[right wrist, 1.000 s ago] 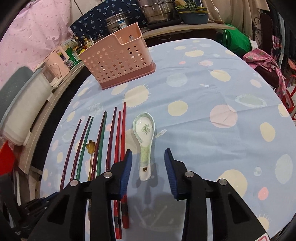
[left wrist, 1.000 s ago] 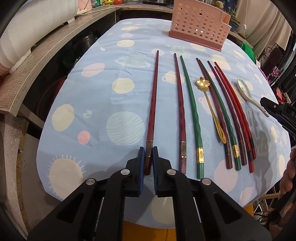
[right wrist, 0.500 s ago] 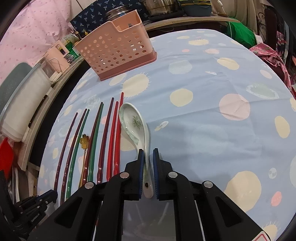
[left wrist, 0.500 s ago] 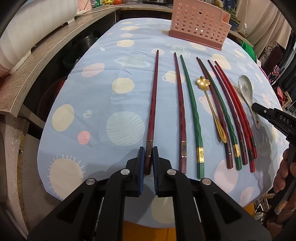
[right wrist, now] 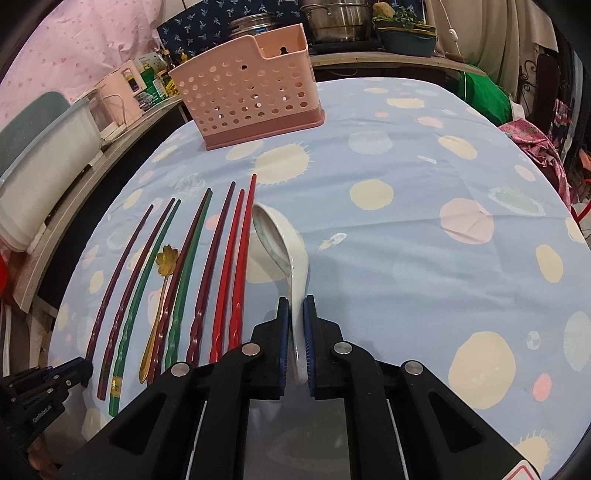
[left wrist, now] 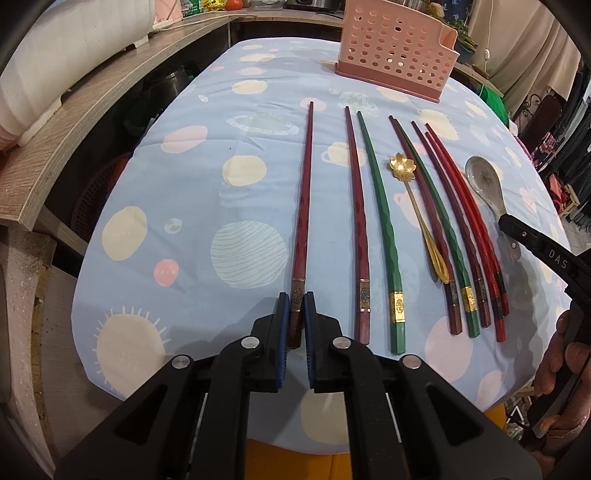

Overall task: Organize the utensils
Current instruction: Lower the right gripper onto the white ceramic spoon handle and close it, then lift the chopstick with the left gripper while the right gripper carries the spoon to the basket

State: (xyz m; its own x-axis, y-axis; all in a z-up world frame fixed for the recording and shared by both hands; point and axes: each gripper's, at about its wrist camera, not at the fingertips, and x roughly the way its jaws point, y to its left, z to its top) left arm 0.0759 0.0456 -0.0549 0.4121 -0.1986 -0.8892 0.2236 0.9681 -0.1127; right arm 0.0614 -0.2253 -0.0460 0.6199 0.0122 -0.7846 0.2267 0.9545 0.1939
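Observation:
My left gripper (left wrist: 295, 301) is shut on the near end of the leftmost dark red chopstick (left wrist: 303, 206), which still lies flat on the cloth. My right gripper (right wrist: 295, 306) is shut on the handle of the white ceramic spoon (right wrist: 284, 240) and holds it tilted, bowl lifted off the table; the spoon also shows in the left wrist view (left wrist: 484, 181). Several more red, dark red and green chopsticks (left wrist: 380, 221) and a gold flower spoon (left wrist: 402, 168) lie in a row between the two. A pink perforated utensil basket (right wrist: 243, 92) stands at the table's far end.
The round table carries a blue cloth with pale circles (right wrist: 424, 258). A wooden counter edge (left wrist: 74, 122) runs along the left side. Pots and jars (right wrist: 332, 18) stand on a shelf behind the basket. Clothes and a green bag (right wrist: 484, 96) are at the right.
My right gripper closed on the white spoon's handle and raised it, tipping the bowl up. My left gripper stays shut on the chopstick end and has barely moved.

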